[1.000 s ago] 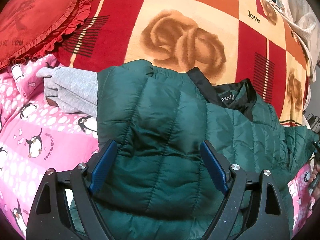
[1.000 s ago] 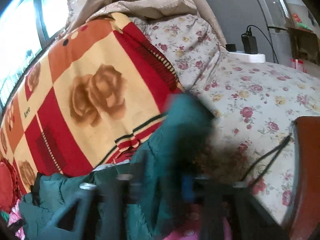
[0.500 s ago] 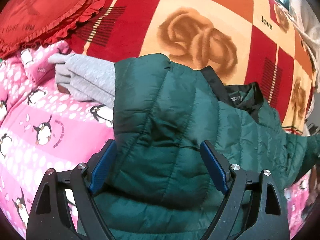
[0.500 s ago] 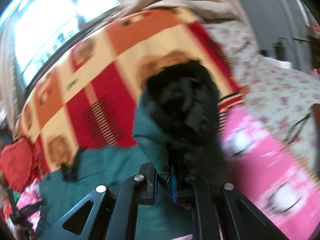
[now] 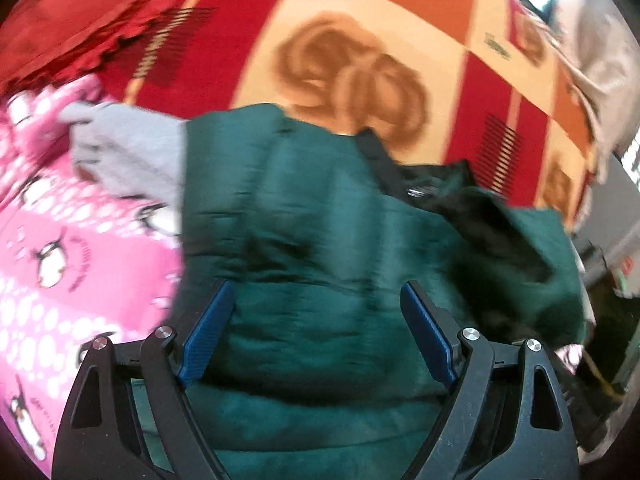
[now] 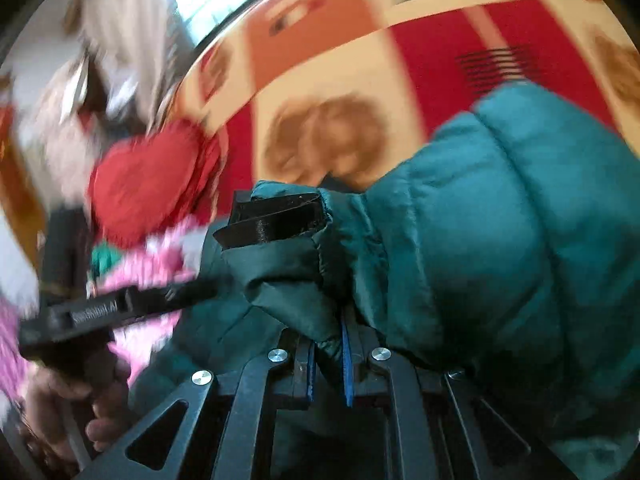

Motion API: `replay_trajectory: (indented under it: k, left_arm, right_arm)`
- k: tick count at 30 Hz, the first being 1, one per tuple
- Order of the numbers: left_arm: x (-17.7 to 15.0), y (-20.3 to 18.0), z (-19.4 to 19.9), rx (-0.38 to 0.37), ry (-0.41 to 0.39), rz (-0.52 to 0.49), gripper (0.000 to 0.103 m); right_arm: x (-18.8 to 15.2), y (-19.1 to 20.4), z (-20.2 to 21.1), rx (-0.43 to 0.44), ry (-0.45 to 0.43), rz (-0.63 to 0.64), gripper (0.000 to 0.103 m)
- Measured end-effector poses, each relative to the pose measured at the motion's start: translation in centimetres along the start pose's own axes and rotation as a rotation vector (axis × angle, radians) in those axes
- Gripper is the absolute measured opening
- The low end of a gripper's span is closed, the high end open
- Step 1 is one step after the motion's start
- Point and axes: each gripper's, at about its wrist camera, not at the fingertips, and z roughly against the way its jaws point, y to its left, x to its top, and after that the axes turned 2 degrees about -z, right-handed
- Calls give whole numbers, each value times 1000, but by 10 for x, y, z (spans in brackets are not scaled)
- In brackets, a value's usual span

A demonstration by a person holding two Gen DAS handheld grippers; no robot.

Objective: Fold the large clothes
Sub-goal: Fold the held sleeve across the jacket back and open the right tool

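A dark green quilted puffer jacket lies on the bed, its black collar lining at the upper right. My left gripper is open, its blue pads spread over the jacket's body, holding nothing. My right gripper is shut on the green jacket sleeve, pinching fabric near the cuff with its black tab. The sleeve is lifted and drapes across the right wrist view. The left gripper's black body and the hand holding it show there at lower left.
A red, orange and cream rose-print blanket covers the far bed. A pink penguin-print cover lies at left, with a grey garment beside the jacket. A red heart-shaped cushion sits at the far left.
My right gripper has swung the gripped sleeve across over the jacket toward the left side. The left gripper stays open over the jacket, shifting slightly.
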Motion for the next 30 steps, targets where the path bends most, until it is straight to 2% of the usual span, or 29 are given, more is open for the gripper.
replay_trajectory:
  k: [1, 3, 5, 6, 7, 8, 11, 13, 15, 16, 18, 19, 20, 22, 24, 26, 28, 30]
  left_arm:
    - [-1, -6, -2, -14, 2, -25, 85]
    - [-3, -14, -5, -26, 4, -52, 85]
    - [-4, -18, -8, -29, 4, -63, 85]
    - [-5, -18, -8, -27, 6, -63, 85]
    - [-5, -17, -9, -25, 8, -60, 85]
    - [-5, -16, -9, -25, 7, -56, 85]
    - [-2, -11, -5, -21, -17, -28, 85]
    - [-1, -7, 0, -31, -43, -3, 85]
    - [0, -4, 5, -71, -70, 30, 85]
    - [1, -4, 9, -115, -83, 47, 85]
    - [0, -7, 12, -182, -97, 56, 85]
    - [-1, -12, 12, -227, -95, 44, 85]
    - [-1, -17, 11, -255, -85, 26, 85]
    - [-4, -30, 5, -300, -63, -14, 85]
    - [-8, -39, -3, -328, -36, -37, 85]
    - [-11, -45, -15, -292, 7, -47, 85]
    - [-14, -45, -26, -258, 40, -47, 85]
    - [-16, -42, -27, -221, 25, -53, 76]
  right_arm:
    - [-2, 11, -9, -35, 34, 56, 10]
    - [-7, 17, -18, -59, 61, 86, 19]
    - [-8, 17, -19, -25, 66, 78, 49]
    - [-8, 18, -17, -19, 61, 75, 55]
    - [-9, 18, -14, -13, 55, 70, 69]
    - [-9, 19, -11, -11, 52, 68, 74]
    - [-5, 22, 6, -23, 56, 61, 74]
    - [-4, 23, 29, -80, 29, 76, 74]
    - [1, 27, 63, -196, -71, 126, 74]
    - [4, 29, 86, -269, -161, 162, 75]
    - [9, 26, 115, -365, -280, 177, 84]
    - [11, 20, 126, -414, -319, 167, 92]
    - [12, 13, 133, -454, -344, 150, 93]
    - [14, -6, 136, -497, -336, 88, 93]
    - [13, -31, 136, -485, -295, -26, 93]
    - [9, -53, 135, -447, -261, -139, 93]
    - [6, -68, 135, -448, -243, -200, 93]
    - [6, -72, 135, -470, -236, -217, 93]
